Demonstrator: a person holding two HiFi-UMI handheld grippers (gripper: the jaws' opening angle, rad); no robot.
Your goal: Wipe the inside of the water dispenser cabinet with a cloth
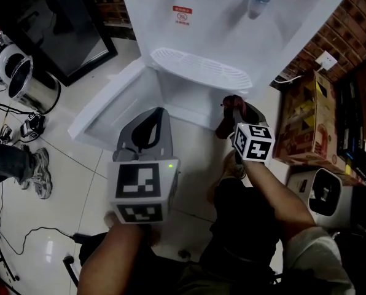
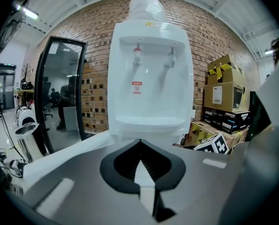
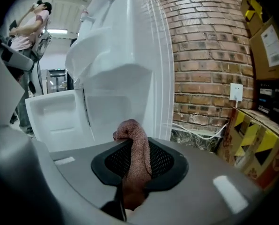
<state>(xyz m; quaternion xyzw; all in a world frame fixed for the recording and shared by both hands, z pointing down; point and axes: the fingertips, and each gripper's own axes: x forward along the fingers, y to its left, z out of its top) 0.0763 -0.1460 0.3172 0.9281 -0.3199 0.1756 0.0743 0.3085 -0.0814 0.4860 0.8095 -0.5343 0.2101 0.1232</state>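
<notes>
Count: two grippers, one cloth, one water dispenser.

Left gripper (image 2: 142, 172) tipped slightly down, jaws pressed together, nothing between.

Right gripper (image 3: 132, 182) tipped down, pinching reddish-brown cloth (image 3: 137, 149). Cloth droops over jaw, near cabinet (image 1: 189, 94) opening, right side.

Cabinet door (image 1: 109, 109) swung open leftward.

Water dispenser (image 1: 232, 29) against brick wall.

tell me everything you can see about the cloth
The cloth is a reddish-brown piece with a nubby, terry-like weave. It is bunched into a narrow roll, pinched between the jaws of the right gripper, its rounded top flopping left above them. In the head view it sits just in front of the water dispenser, by the right side of the open lower cabinet. Only the gripper visibly touches it.
</notes>
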